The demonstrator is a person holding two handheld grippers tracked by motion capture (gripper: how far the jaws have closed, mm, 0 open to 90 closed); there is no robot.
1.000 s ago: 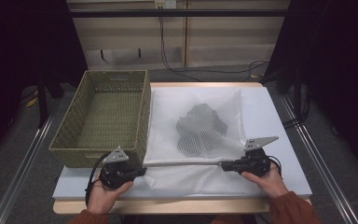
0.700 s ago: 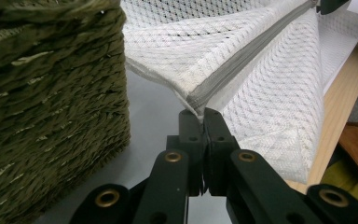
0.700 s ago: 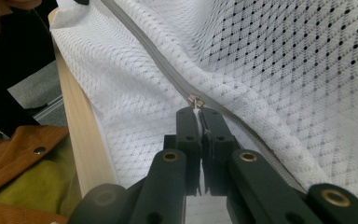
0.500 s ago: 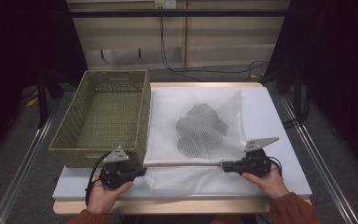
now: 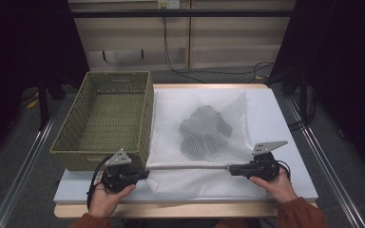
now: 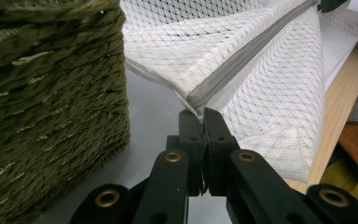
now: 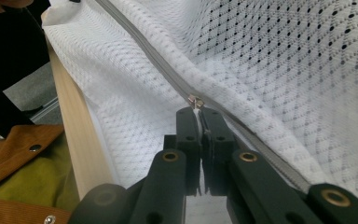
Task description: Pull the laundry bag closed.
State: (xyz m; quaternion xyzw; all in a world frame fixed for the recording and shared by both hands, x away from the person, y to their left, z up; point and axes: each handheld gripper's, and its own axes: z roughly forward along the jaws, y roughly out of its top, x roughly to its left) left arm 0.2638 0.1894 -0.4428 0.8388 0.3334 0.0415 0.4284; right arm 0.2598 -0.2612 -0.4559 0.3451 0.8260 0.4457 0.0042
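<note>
White mesh zip-up laundry bag (image 5: 197,128) pinched at both ends of its near edge

The bag lies flat on the white table top (image 5: 271,114), a dark garment (image 5: 204,132) showing through the mesh in its middle; its grey zipper (image 6: 247,51) runs along the near edge, pulled taut between the two claws. The left gripper (image 6: 203,120) has its jaws closed tight on the bag's near-left corner, at the zipper's end. The right gripper (image 7: 199,116) is clamped on the zipper line farther right, its tips just behind the small metal zipper slider (image 7: 196,101). Just left of the bag, an olive woven rectangular basket (image 5: 107,118) sits touching the bag's left edge. The table's pale wooden near edge (image 7: 70,130) runs beside the person's rust-coloured sleeve (image 7: 14,144)
</note>
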